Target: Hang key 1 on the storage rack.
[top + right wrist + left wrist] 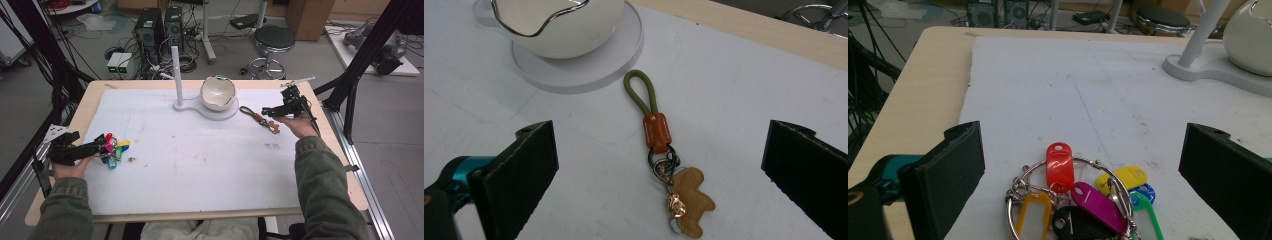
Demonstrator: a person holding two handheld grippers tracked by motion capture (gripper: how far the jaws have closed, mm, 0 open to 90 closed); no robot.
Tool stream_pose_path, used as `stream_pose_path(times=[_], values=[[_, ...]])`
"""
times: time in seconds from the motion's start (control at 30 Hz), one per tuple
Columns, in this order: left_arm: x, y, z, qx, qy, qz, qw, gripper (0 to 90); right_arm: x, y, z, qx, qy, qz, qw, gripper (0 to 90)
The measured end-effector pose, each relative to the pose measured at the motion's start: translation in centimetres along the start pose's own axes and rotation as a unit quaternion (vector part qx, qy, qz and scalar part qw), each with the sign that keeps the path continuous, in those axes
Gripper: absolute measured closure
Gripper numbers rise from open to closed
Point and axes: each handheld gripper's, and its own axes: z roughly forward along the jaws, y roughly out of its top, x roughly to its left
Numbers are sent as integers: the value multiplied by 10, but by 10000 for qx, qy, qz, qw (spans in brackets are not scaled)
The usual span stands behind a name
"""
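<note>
Keyring of bright plastic tags [1080,202] on a metal loop lies on the white sheet near the left edge of the worktop [92,92], between the wide-open jaws of the left tool [97,146], which touch none of it. Its red tag points away from the tool; yellow, magenta, black, green and blue tags fan out around it. Near the far right corner, a second keychain with an olive cord loop, orange leather band and tan leather charm [664,160] lies flat just beside the round white base of a white bowl [559,25]. The right tool [270,112] stands open around it, jaws well apart from it.
</note>
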Motion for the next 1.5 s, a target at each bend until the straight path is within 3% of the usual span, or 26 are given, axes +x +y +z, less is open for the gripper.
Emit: stream_pose_path(times=[0.3, 0.57, 0.77, 0.87, 0.97, 1.03, 1.13, 1.17, 1.2, 1.23, 1.27, 1.4, 1.5], values=[[0, 0, 3, -19, -38, -40, 10000, 49, -6, 20, 21, 303, 117, -44, 9995, 8], [1, 0, 3, -23, -19, -59, 10000, 49, -8, 39, 57, 679, 177, -253, 9972, 8], [1, 0, 2, -29, 7, -33, 10000, 49, -16, 38, 77, 799, 161, -180, 9965, 33], [1, 0, 1, -17, 23, 7, 10000, 49, -21, 31, 93, 1176, -25, -213, 9928, 34], [0, 0, 1, 5, 21, 43, 10000, 49, -22, 29, 98, 1310, -63, -167, 9912, 40], [-1, -1, 0, 9, 18, 53, 10000, 49, -21, 28, 102, 1374, -100, -266, 9901, 46], [0, -1, -1, 8, -3, 54, 10000, 49, -18, 27, 106, 1458, -94, -338, 9887, 75], [0, -1, -2, 1, -36, 4, 10000, 49, -15, 26, 108, 1558, -87, -508, 9864, 181], [0, -1, -2, -15, -87, -74, 9999, 49, -15, 26, 108, 1558, -87, -508, 9864, 181], [1, -1, -2, -57, -140, -169, 9997, 49, -13, 25, 109, 1655, -83, -583, 9845, 198], [1, -1, -2, -74, -157, -199, 9997, 49, -12, 23, 112, 1735, -29, -646, 9827, 259], [2, -1, -1, -66, -151, -232, 9996, 49, -12, 23, 112, 1723, 56, -643, 9829, 301], [2, -1, 1, -35, -153, -241, 9996, 49, -11, 24, 112, 1727, 175, -570, 9832, 382]])
